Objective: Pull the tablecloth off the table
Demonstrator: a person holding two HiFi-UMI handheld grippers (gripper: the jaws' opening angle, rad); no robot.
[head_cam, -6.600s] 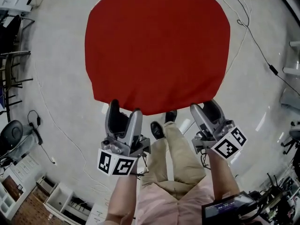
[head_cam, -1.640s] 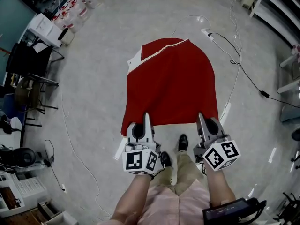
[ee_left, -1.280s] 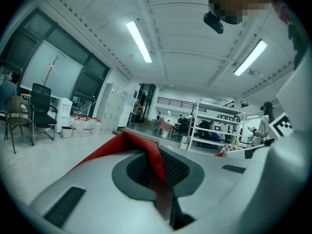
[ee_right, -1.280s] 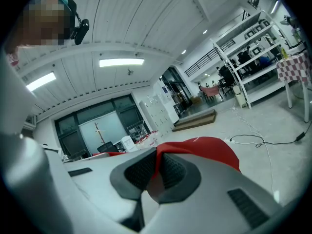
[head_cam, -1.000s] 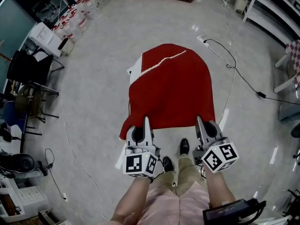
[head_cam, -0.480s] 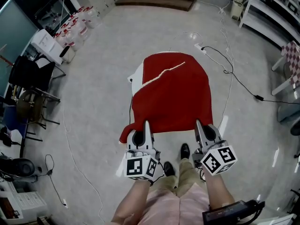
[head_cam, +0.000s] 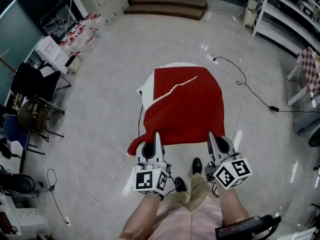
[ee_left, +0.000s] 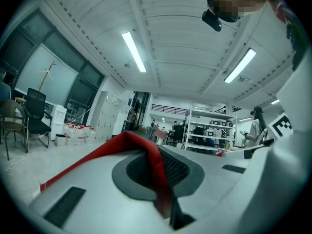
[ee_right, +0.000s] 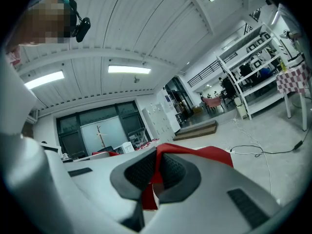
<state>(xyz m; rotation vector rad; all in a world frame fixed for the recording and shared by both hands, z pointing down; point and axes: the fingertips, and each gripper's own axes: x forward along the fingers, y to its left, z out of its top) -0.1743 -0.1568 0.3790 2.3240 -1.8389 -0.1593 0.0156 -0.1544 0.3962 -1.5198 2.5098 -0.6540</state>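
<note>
A red tablecloth (head_cam: pixel 185 109) stretches from a round white table (head_cam: pixel 148 86), whose left and far rim are bare, down to my two grippers. My left gripper (head_cam: pixel 156 135) is shut on the cloth's near left corner; red fabric (ee_left: pixel 151 162) is pinched between its dark pads (ee_left: pixel 178 168). My right gripper (head_cam: pixel 210 135) is shut on the near right corner, with a red fold (ee_right: pixel 157 167) squeezed between its pads (ee_right: pixel 141 171). The cloth's far edge is folded back, showing a pale hem (head_cam: pixel 176 89). Both grippers are held level, side by side, in front of my body.
A black cable (head_cam: pixel 245 79) and power strip (head_cam: pixel 211 57) lie on the grey floor right of the table. Black chairs (head_cam: pixel 35 84) and white jugs (head_cam: pixel 82 29) stand at the left. White shelving (head_cam: pixel 285 14) is at the right, wooden steps (head_cam: pixel 167 6) at the back.
I have backed away from the table with both grippers still gripping. The cloth has slid further toward me, and more of the white tabletop shows at its left and far side.
</note>
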